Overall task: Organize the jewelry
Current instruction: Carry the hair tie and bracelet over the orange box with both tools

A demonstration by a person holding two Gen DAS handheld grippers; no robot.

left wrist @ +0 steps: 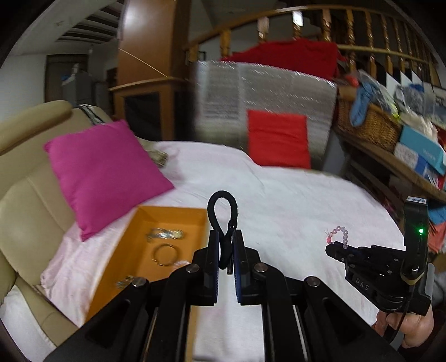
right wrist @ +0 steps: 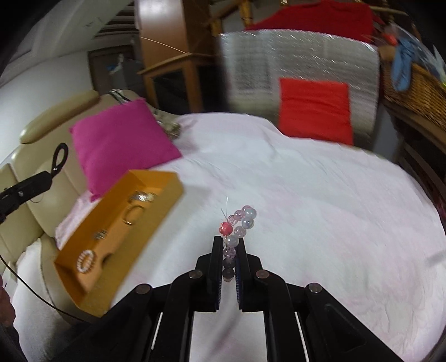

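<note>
1. Pale pink bedding covers the bed (right wrist: 306, 195) that fills most of both views, with a wooden stair railing (left wrist: 348, 25) and a cluttered wicker basket (left wrist: 370, 125) behind it at far right.
2. At the far side I see a red cushion (left wrist: 278, 142) leaning on a silvery padded sheet (left wrist: 264, 92), and a magenta pillow (left wrist: 106, 172) at left, resting partly on a cream leather seat (left wrist: 25, 195).
3. Just near of the pillow, an orange tray (left wrist: 133, 222) sits on the bedding at left; it holds a plain metal ring (left wrist: 165, 254), a silvery chain piece (left wrist: 165, 234) and, seen from my right camera, a beaded white bracelet (right wrist: 87, 260).
4. My left gripper (left wrist: 225, 245) has its jaws nearly closed on a black cord loop (left wrist: 222, 211), which stands up from between them, above the bedding beside the tray's right edge.
5. My right gripper (right wrist: 229, 250) has its jaws pinched on a clear-pink bead bracelet (right wrist: 242, 222) with a red bead at one end; the strand curls upward from the tips.
6. From the left camera, that gripper hangs at near right, well apart from the tray, the beads lifted off the bedding.
</note>
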